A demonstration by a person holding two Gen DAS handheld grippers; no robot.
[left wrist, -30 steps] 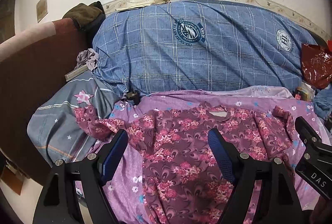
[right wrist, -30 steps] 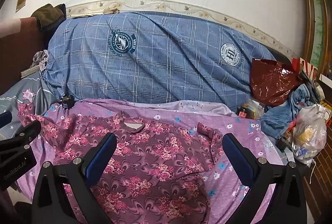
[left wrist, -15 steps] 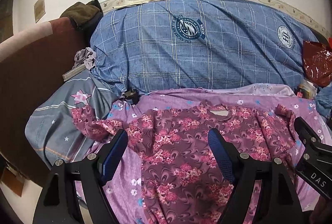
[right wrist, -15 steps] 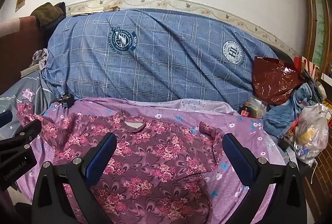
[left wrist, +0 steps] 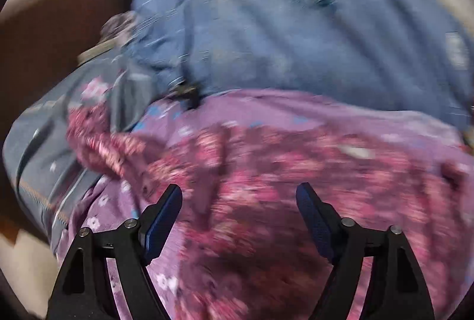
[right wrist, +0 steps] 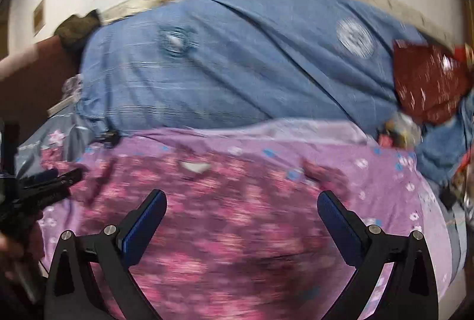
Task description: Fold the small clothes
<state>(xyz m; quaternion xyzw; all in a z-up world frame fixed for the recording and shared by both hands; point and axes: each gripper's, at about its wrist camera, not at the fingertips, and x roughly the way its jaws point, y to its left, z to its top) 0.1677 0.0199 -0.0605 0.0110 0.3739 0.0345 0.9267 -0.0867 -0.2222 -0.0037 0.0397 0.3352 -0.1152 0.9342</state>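
Note:
A small maroon shirt with pink flowers lies spread flat on a purple flowered sheet, collar toward the far side. It also shows in the right wrist view. Both views are motion-blurred. My left gripper is open and empty, above the shirt's left half near the left sleeve. My right gripper is open and empty over the shirt's middle, below the collar. The left gripper shows at the left edge of the right wrist view.
A large blue plaid duvet is piled behind the shirt. A grey starred pillow lies at left by a brown headboard. A red foil bag, blue cloth and clutter sit at right.
Both grippers have moved forward and down toward the shirt, which now fills more of each view. The left view has swung left. Both stay open.

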